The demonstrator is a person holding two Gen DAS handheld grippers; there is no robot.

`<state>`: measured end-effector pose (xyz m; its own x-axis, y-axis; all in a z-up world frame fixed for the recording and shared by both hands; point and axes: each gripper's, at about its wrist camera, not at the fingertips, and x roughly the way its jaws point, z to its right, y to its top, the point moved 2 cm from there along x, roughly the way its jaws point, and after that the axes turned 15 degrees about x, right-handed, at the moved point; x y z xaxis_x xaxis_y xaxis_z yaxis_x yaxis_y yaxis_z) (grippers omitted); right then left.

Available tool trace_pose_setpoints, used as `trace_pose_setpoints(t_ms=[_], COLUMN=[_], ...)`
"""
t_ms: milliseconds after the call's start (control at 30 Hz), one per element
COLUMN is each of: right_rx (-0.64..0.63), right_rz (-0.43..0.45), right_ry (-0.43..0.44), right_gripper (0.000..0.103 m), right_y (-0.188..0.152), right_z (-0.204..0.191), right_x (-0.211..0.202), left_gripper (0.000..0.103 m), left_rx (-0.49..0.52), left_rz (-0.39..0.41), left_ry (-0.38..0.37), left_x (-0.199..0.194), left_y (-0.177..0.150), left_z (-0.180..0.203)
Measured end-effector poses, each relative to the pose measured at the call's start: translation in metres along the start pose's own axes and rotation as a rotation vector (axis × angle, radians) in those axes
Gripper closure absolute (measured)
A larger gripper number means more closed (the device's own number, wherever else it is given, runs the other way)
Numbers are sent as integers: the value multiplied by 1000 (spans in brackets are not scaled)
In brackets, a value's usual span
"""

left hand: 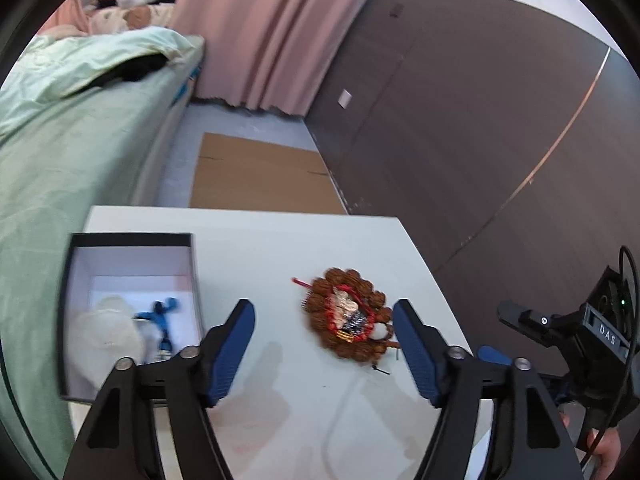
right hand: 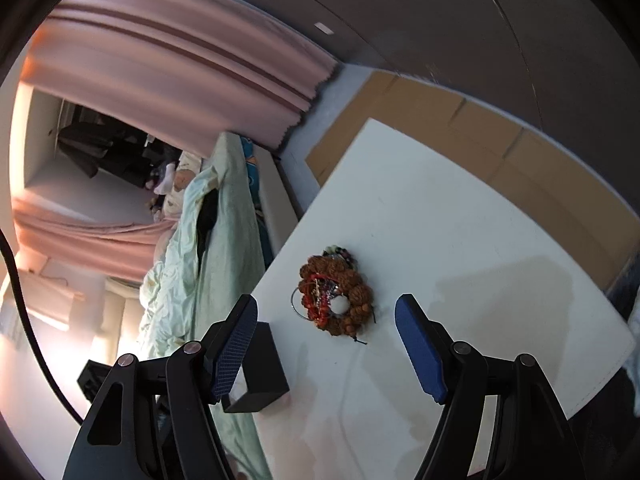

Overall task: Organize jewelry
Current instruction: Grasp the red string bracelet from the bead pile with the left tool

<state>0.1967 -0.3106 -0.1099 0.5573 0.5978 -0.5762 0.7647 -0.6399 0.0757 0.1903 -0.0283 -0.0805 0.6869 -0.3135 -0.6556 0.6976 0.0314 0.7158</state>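
Observation:
A pile of jewelry (left hand: 347,315), a brown bead bracelet around red cord and small shiny pieces, lies on the white table (left hand: 280,240). It also shows in the right wrist view (right hand: 335,295). My left gripper (left hand: 324,344) is open and empty, just in front of the pile. A black box (left hand: 128,312) with a white inside stands at the table's left and holds a white pouch (left hand: 108,332) and a blue piece (left hand: 160,316). My right gripper (right hand: 326,344) is open and empty, above the table near the pile. The box corner (right hand: 260,368) shows by its left finger.
A bed with a green cover (left hand: 60,152) runs along the table's left side. Flat cardboard (left hand: 260,176) lies on the floor beyond the table. A dark wall (left hand: 480,140) stands on the right and pink curtains (left hand: 272,28) hang behind.

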Motion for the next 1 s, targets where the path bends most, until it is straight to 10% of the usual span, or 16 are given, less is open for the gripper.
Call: trace_pose_setpoints(t_ms=[533,633,1000], right_rx=[63,53,-21], right_rz=[-74,-80,-100], right_ry=[-37,-55,-73], right_gripper=[50,50,50], right_y=[15,13,4], right_z=[7,6,-9], right_x=[33,37,48], left_gripper=[63,96,102], left_rx=[14,14,23], left_rz=[-125,-138,-75], left_ry=[-51,-52,-104], left_x=[70,78,55], left_y=[-2,-5,-2], left_z=[17,17,22])
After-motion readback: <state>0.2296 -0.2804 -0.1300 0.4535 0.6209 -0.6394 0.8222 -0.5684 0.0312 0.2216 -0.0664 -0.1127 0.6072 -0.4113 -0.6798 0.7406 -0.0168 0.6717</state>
